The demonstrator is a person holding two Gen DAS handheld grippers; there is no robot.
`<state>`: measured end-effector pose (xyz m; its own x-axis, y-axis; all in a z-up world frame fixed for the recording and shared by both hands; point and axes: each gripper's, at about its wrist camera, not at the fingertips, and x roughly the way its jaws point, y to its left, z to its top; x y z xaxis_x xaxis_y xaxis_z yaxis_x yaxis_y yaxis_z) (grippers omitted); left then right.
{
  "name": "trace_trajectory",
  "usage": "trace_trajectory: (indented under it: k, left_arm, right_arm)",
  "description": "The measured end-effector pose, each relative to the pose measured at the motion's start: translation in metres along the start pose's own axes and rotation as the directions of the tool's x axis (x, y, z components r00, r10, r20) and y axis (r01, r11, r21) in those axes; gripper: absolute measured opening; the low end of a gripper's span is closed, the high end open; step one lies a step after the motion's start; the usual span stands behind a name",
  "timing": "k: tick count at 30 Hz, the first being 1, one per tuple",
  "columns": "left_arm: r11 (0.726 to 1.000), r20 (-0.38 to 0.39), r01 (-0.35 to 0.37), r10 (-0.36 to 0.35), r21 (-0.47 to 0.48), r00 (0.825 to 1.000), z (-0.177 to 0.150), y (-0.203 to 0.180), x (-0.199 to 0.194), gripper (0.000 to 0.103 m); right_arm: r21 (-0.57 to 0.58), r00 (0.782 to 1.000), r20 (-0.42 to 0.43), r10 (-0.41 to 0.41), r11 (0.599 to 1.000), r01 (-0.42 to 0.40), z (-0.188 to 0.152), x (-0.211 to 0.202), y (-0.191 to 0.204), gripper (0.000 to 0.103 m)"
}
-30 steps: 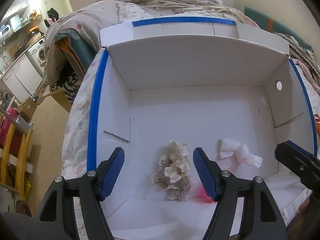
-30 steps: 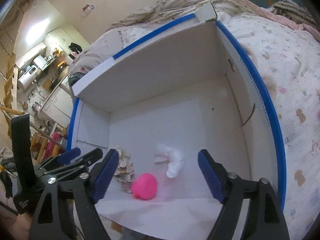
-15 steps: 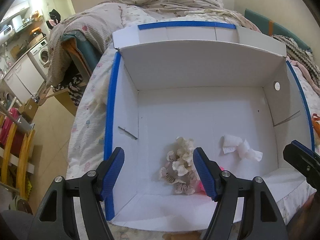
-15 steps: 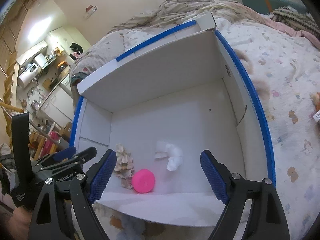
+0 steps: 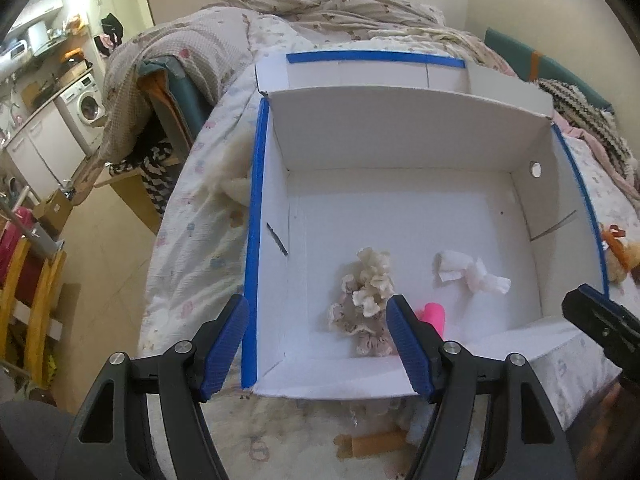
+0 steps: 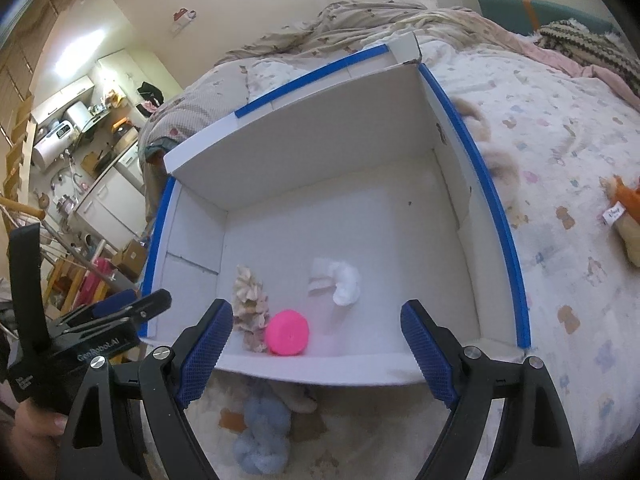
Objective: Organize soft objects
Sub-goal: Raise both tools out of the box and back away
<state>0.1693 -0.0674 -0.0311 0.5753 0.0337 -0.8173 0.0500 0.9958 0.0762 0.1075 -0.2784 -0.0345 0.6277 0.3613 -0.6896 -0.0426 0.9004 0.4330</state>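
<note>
A white cardboard box [image 5: 400, 140] with blue taped rims lies open on the bed; it also shows in the right wrist view [image 6: 304, 160]. Inside lie a cream ruffled scrunchie bundle [image 5: 370, 284] [image 6: 250, 304], a pink ball [image 6: 287, 333] [image 5: 434, 316] and a white knotted cloth [image 5: 468, 272] [image 6: 340, 278]. My left gripper [image 5: 318, 344] is open and empty above the box's near left corner. My right gripper [image 6: 316, 354] is open and empty above the near wall. A blue fluffy toy [image 6: 262, 436] lies on the bed in front of the box.
An orange-and-tan plush toy [image 6: 624, 216] lies on the bedspread right of the box. A cream fluffy item [image 5: 232, 176] rests against the box's left outer wall. Rumpled bedding is behind the box. The bed's left edge drops to a floor with furniture and a washing machine [image 5: 90, 108].
Both grippers have pulled back and up from the box, both still open. The box's near wall and the bed in front of it, with the blue fluffy toy, have come into view.
</note>
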Motion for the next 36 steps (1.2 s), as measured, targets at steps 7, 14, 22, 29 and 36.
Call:
trace_trajectory:
  k: [7,14,22,29,36]
  left_arm:
    - [1.000,0.008,0.021,-0.021,-0.016,1.000,-0.017,0.011,-0.015,0.069]
    - [1.000,-0.001,0.024,-0.024,-0.012,1.000,-0.047,0.023,-0.014,0.074]
    - [0.998,-0.064,0.014,-0.018,-0.060,0.998,-0.066,0.033,0.000,0.074]
    - [0.996,-0.106,-0.005,-0.005,-0.094,0.994,-0.077,0.044,0.008,0.074]
    - [0.982,-0.179,0.000,-0.035,-0.191,0.983,-0.082,0.060,0.027,0.074]
  right_arm:
    - [0.002,1.000,0.000,-0.009,1.000,0.009,-0.014,-0.011,0.003,0.091]
    - [0.008,1.000,-0.005,0.002,1.000,-0.002,-0.029,-0.022,0.006,0.091]
    - [-0.006,0.998,-0.067,-0.015,1.000,0.015,-0.044,-0.016,0.013,0.091]
    - [-0.048,0.991,-0.126,-0.036,0.998,0.030,-0.054,-0.003,0.022,0.091]
    - [-0.064,0.984,-0.176,-0.026,0.998,0.015,-0.059,0.011,0.029,0.091]
